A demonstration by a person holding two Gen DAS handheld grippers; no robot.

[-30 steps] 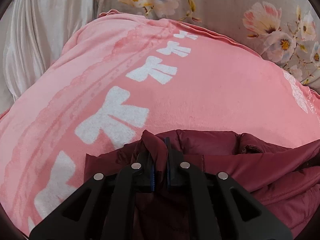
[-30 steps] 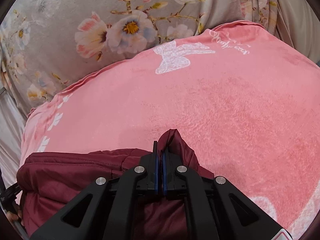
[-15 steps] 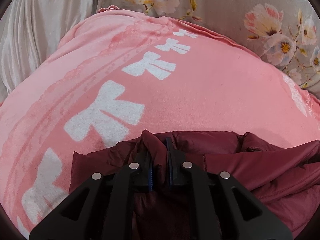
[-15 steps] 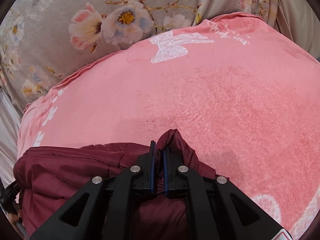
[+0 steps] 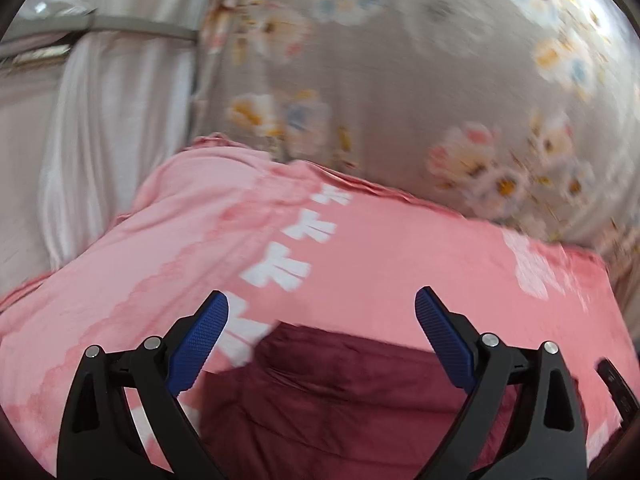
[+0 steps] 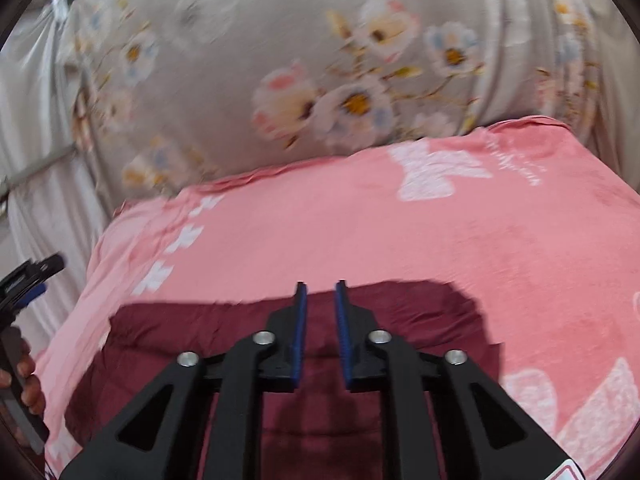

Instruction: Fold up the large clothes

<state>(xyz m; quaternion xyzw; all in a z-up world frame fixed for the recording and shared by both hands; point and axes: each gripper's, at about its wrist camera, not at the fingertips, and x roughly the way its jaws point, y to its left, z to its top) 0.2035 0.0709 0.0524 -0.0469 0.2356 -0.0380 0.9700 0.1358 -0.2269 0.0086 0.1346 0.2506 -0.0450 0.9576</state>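
Observation:
A dark maroon padded garment (image 5: 340, 392) lies folded flat on a pink blanket (image 5: 380, 248). It also shows in the right wrist view (image 6: 400, 320). My left gripper (image 5: 321, 312) is wide open and empty, raised above the garment's far edge. My right gripper (image 6: 321, 292) has its jaws a narrow gap apart with nothing between them, above the garment's far edge. The left gripper (image 6: 28, 276) shows at the left edge of the right wrist view, and the person's hand (image 6: 24, 380) is below it.
The pink blanket (image 6: 460, 232) with white bow prints covers the bed. A grey floral quilt (image 5: 420, 80) is heaped behind it, also in the right wrist view (image 6: 280, 60). A white curtain (image 5: 100, 120) hangs at the left.
Both grippers let go of the maroon garment and lifted back from it. The left opened wide, the right opened slightly. The garment now lies flat on the blanket.

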